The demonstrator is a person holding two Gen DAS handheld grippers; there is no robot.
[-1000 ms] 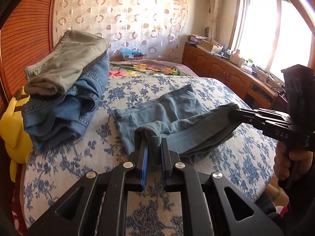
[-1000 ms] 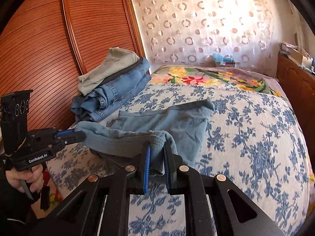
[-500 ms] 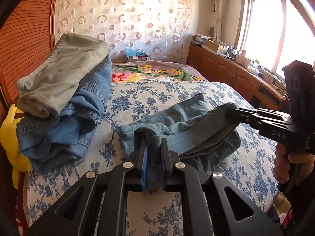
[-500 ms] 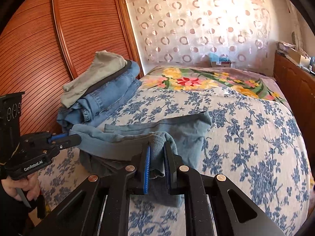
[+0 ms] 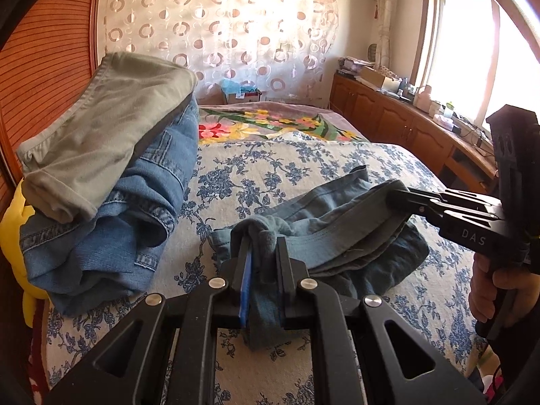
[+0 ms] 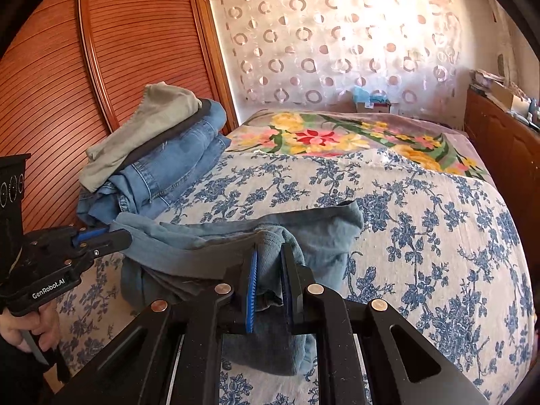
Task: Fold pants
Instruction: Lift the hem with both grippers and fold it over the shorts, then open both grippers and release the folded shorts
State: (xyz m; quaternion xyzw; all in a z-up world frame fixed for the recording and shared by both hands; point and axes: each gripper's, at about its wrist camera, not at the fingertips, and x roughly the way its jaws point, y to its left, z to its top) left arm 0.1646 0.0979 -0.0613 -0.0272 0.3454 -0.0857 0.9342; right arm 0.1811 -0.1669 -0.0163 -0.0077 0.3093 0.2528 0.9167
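Note:
A pair of blue-grey pants lies bunched on the flowered bedspread. Its near edge is lifted between both grippers. My left gripper is shut on one end of that edge, with cloth hanging down between its fingers. At the other end my right gripper is shut on the cloth too. Each gripper shows in the other's view, the right one at the right and the left one at the left, each held by a hand. The far part of the pants rests on the bed.
A stack of folded clothes, denim jeans under an olive garment, sits at the bed's left by a wooden sliding door. A yellow item lies beside it. Wooden cabinets line the right wall.
Both grippers have carried the held edge of the pants forward over the bed, toward the folded stack. The pants are more bunched up. Both grips are unchanged.

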